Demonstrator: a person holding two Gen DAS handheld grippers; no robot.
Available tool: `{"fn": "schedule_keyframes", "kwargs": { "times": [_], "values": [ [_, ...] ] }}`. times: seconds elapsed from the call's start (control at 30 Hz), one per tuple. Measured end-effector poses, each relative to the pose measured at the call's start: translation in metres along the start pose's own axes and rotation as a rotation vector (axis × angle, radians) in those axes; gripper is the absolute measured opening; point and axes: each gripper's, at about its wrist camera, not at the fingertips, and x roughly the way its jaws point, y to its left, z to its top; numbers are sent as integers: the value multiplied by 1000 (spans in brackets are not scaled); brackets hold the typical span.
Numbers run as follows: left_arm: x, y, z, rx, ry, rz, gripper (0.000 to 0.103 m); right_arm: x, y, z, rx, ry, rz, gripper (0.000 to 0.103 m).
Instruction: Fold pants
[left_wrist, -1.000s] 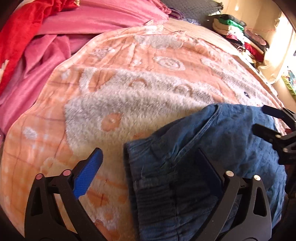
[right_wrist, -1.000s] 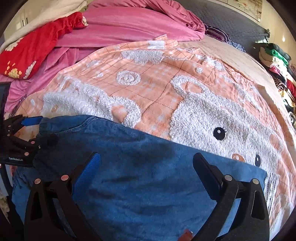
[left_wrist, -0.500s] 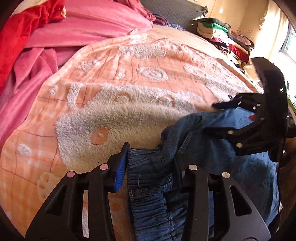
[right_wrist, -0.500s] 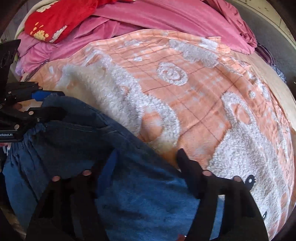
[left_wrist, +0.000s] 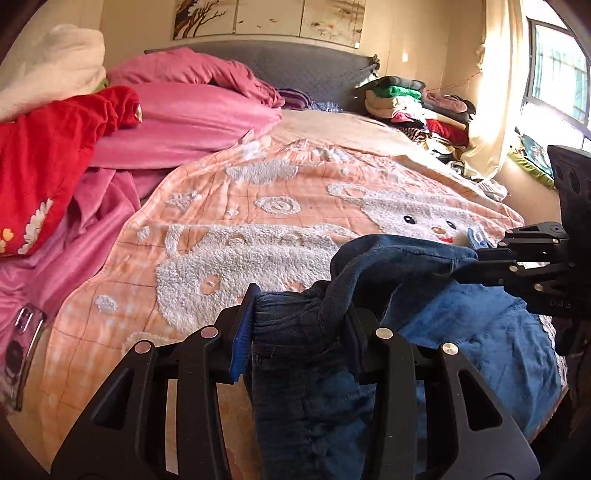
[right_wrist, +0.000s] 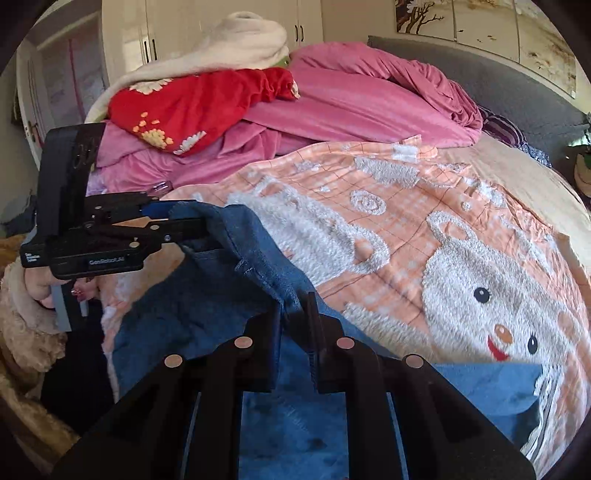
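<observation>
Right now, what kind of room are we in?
Most likely a bedroom: a bed with a grey padded headboard, pink bedding, and white wardrobe doors behind.

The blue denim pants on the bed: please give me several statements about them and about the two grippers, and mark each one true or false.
1. The left gripper is shut on the blue denim pants at the gathered elastic waistband. True.
2. The right gripper stands open with nothing between its jaws. False: its jaws have just been closing and now pinch a fold of the pants.
3. The pants lie on an orange fleece blanket with a white bear design. True.
4. The red cloth with daisies lies on the pants. False: it lies apart, on the pink bedding.
</observation>
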Motion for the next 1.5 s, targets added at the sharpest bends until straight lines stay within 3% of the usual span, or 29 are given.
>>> {"fn": "schedule_keyframes", "kwargs": {
  "times": [0.23,0.4,0.6,0.97,1.1,1.3,1.5],
  "values": [
    [-40,-9,-44,-6,9,-7,33,-41,71,-51,-33,2,45,11],
    [-44,-10,-82,-20,89,-14,33,-35,99,-84,-25,61,54,11],
    [-51,-4,-100,-47,132,-17,35,-24,118,-112,27,107,97,12],
    [-74,19,-115,-124,193,-15,52,4,139,-126,50,156,112,16],
    [-93,21,-116,-172,194,-24,52,7,142,-129,50,154,118,24],
    [-117,-1,-88,-159,88,-87,50,3,146,-131,56,146,139,35],
    [-77,-48,-79,-55,129,-186,42,-36,138,-125,115,63,154,35]
  ]
}}
